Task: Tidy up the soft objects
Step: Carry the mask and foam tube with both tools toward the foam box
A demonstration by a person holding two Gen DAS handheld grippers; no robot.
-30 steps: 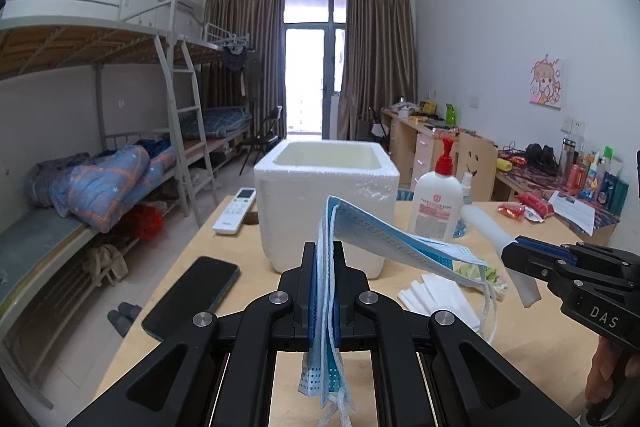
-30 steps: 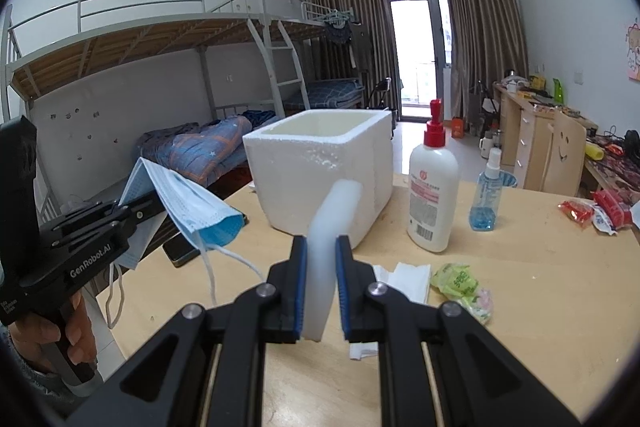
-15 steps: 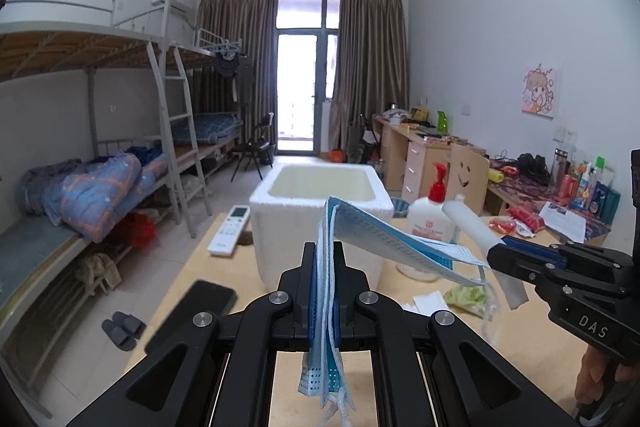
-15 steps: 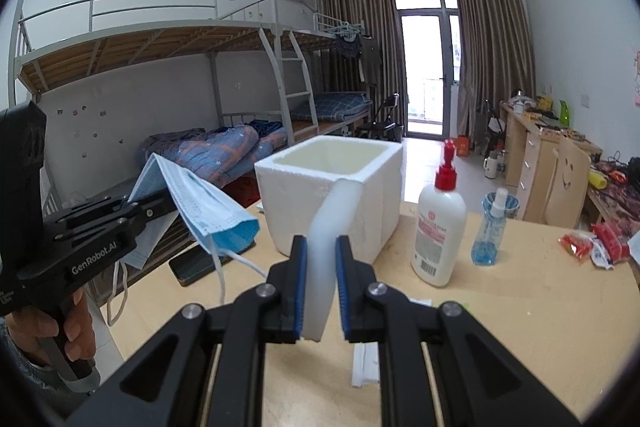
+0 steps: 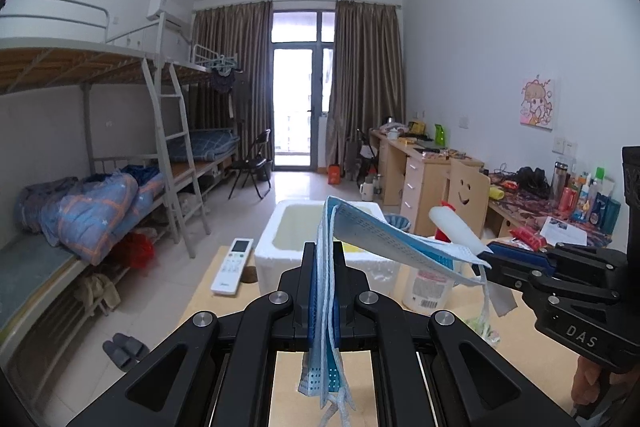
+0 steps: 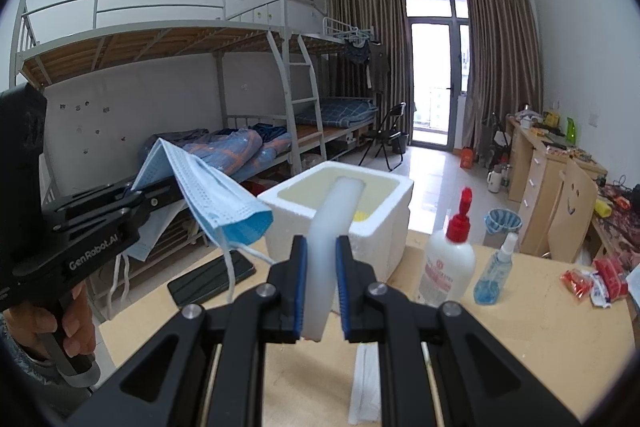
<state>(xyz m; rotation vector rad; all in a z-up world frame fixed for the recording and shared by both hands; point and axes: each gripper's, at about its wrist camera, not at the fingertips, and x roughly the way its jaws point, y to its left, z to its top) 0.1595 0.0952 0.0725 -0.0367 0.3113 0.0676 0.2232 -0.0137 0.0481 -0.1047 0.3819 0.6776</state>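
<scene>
My left gripper [image 5: 324, 291] is shut on a blue face mask [image 5: 384, 235], which drapes forward and to the right with its ear loops dangling. In the right wrist view the same face mask [image 6: 212, 195] hangs from the left gripper [image 6: 160, 193] at the left. My right gripper [image 6: 322, 283] is shut on a white foam strip [image 6: 336, 219] that bends forward over the white foam box [image 6: 384, 195]. In the left wrist view that foam strip [image 5: 456, 229] sticks out of the right gripper [image 5: 490, 254]. Both are held above the wooden table, short of the foam box [image 5: 280, 251].
On the table [image 6: 520, 339] stand a red-capped pump bottle [image 6: 448, 263], a blue spray bottle [image 6: 494, 271], snack packets [image 6: 592, 277], a white tissue pack [image 6: 364, 379], a phone [image 6: 212, 277] and a remote [image 5: 233, 265]. Bunk beds line the left, desks the right.
Both grippers have risen with their loads. The foam box and bottles now sit lower in both views, and the box's inside shows.
</scene>
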